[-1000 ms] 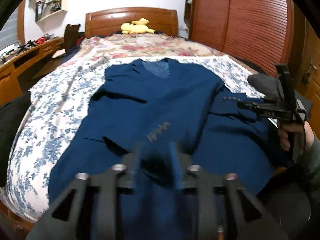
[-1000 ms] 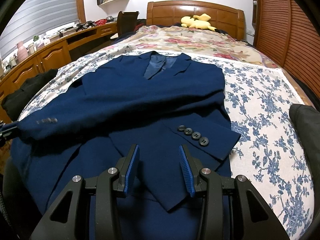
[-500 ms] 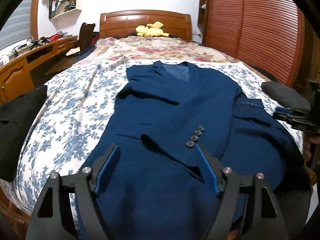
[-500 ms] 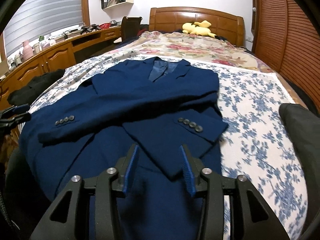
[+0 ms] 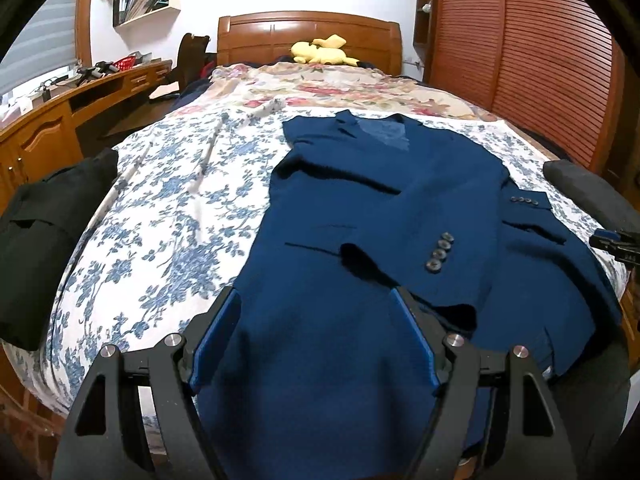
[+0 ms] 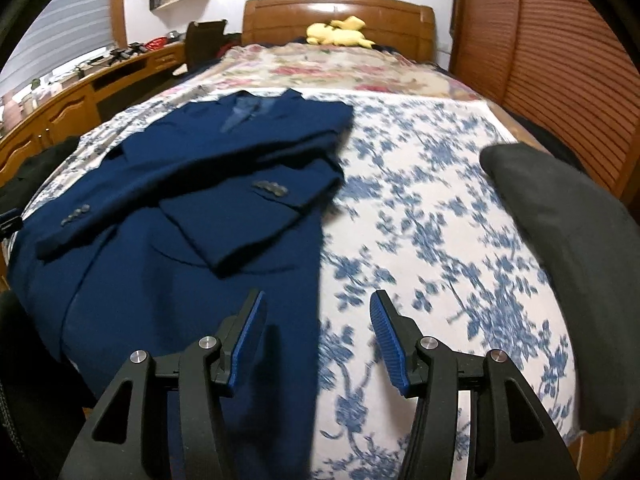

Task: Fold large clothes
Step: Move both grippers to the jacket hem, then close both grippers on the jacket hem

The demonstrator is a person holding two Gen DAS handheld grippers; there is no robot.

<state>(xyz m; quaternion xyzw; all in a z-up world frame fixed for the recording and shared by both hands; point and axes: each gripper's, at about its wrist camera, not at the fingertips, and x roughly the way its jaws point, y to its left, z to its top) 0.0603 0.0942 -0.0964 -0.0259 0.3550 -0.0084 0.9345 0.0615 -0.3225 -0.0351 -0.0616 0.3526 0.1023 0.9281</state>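
A navy blue suit jacket [image 5: 360,232] lies face up on the floral bedsheet [image 5: 168,216], both sleeves folded across its front, cuff buttons showing. It also shows in the right wrist view [image 6: 192,208]. My left gripper [image 5: 316,340] is open and empty, over the jacket's lower hem. My right gripper [image 6: 316,340] is open and empty, over the jacket's right bottom edge where it meets the sheet [image 6: 432,216]. The right gripper's tip [image 5: 616,246] shows at the right edge of the left wrist view.
A folded black garment [image 5: 44,232] lies at the bed's left edge. A dark grey garment [image 6: 568,248] lies at the right edge. A yellow plush toy [image 5: 320,52] sits by the wooden headboard. A wooden desk [image 5: 60,120] runs along the left; a slatted wardrobe [image 5: 520,48] stands right.
My left gripper opened and let go of the left sleeve, which now lies across the jacket front. My right gripper opened wider and shifted right toward the jacket's edge.
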